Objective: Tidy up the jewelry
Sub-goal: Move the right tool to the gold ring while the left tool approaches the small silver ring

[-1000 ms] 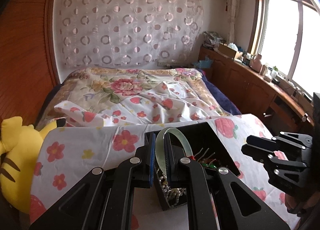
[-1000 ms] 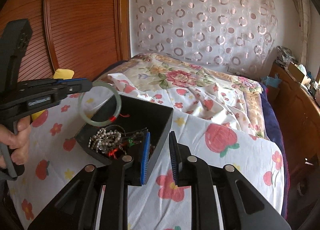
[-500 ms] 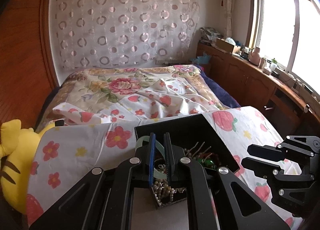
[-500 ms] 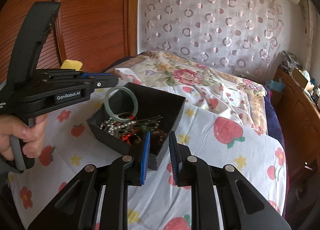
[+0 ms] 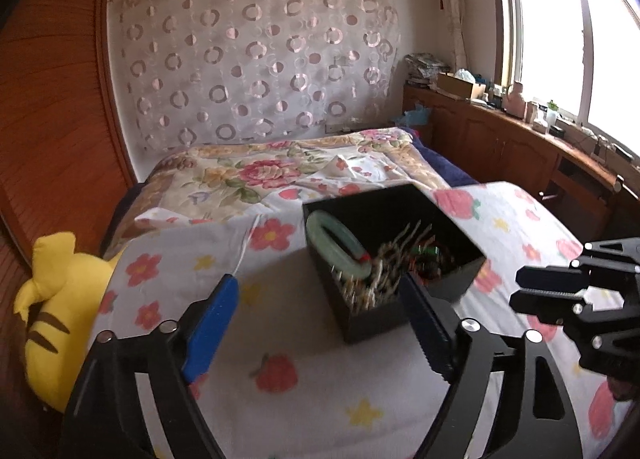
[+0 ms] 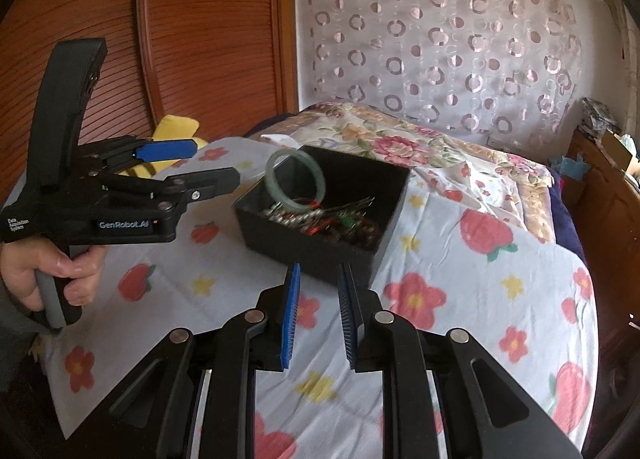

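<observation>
Left gripper [image 5: 316,323]: jaws spread wide apart and holding nothing; in the right wrist view it sits just left of the box, level, pointing toward it, gripped by the person's left hand [image 6: 44,271] on the handle
Green bangle [image 6: 295,179]: inside the black box [image 6: 320,247], propped on edge against its left wall, lower rim resting on the other pieces
Jewelry pile [image 6: 324,219]: a tangle of pearl beads, red and green bits and thin metal pins lying in the bottom of the same box
Box position: on the flower-print sheet [image 6: 460,291] covering the bed, with a yellow plush toy [image 5: 52,299] off to the left edge
Right gripper [image 6: 318,317]: jaws a small gap apart, nothing between them, pointing at the near wall of the box from just in front
Progress: the bangle looks already placed; no loose jewelry shows on the sheet, so the collecting part seems done or nearly so
Left to do: possibly tidying the tangle; I cannot tell if more pieces lie out of view
</observation>
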Motion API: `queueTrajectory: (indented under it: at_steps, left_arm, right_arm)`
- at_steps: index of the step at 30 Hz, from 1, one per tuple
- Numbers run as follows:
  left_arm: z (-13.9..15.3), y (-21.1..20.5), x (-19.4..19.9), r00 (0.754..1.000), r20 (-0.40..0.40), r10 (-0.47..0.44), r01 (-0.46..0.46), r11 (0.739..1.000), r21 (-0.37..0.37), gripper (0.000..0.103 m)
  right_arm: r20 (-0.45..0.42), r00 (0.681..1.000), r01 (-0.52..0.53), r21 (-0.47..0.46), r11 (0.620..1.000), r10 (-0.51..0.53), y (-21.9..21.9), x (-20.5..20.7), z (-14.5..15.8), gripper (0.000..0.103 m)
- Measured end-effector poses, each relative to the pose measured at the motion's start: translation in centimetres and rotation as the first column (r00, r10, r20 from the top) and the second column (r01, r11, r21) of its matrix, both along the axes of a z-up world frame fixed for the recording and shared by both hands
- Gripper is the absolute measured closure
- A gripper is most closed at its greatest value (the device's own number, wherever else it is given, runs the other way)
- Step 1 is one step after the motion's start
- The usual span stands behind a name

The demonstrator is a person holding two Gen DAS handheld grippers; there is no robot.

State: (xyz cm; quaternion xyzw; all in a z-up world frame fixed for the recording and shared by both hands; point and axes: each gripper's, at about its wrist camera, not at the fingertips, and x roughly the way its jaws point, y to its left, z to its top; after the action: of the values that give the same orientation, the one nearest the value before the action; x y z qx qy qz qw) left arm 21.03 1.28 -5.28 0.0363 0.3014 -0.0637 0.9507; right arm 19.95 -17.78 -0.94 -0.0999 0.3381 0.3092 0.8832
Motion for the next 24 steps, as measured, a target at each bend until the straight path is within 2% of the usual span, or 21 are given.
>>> queueTrajectory:
  at_steps: [3,6,10,16,24]
  left_arm:
    - [-0.9,0.6,-1.6,1.000,-0.015,-0.001,0.001,1.000,-0.016,0.013]
    - [-2.0,1.2,-3.4,0.999,-0.038,-0.012,0.011,1.000,-0.022,0.013]
    - [-3.2,1.7,-5.5,0.997,-0.075,-0.018,0.016,0.999,-0.029,0.013]
    - [-3.9,3.0,-8.3,0.995,-0.102,-0.011,0.003,0.997,-0.079,0.013]
    - [-3.6,3.2,-10.1,0.994,-0.107,-0.024,0.015,0.996,-0.083,0.013]
  right_arm:
    - [-0.015,1.000,-0.010,-0.004,1.000,0.010,0.1,-0.9,-0.6,0.081]
    - [-0.026,1.000,-0.015,-0.004,1.000,0.015,0.1,-1.7,-1.1,0.074]
    - [-0.060,0.997,-0.049,-0.018,0.999,0.047,0.6,-2.8,-2.1,0.069]
    - [-0.098,0.988,-0.122,-0.040,0.992,0.118,2.9,-4.2,-3.4,0.069]
    - [-0.152,0.977,-0.166,-0.099,0.981,0.150,5.4,-4.7,-4.7,0.069]
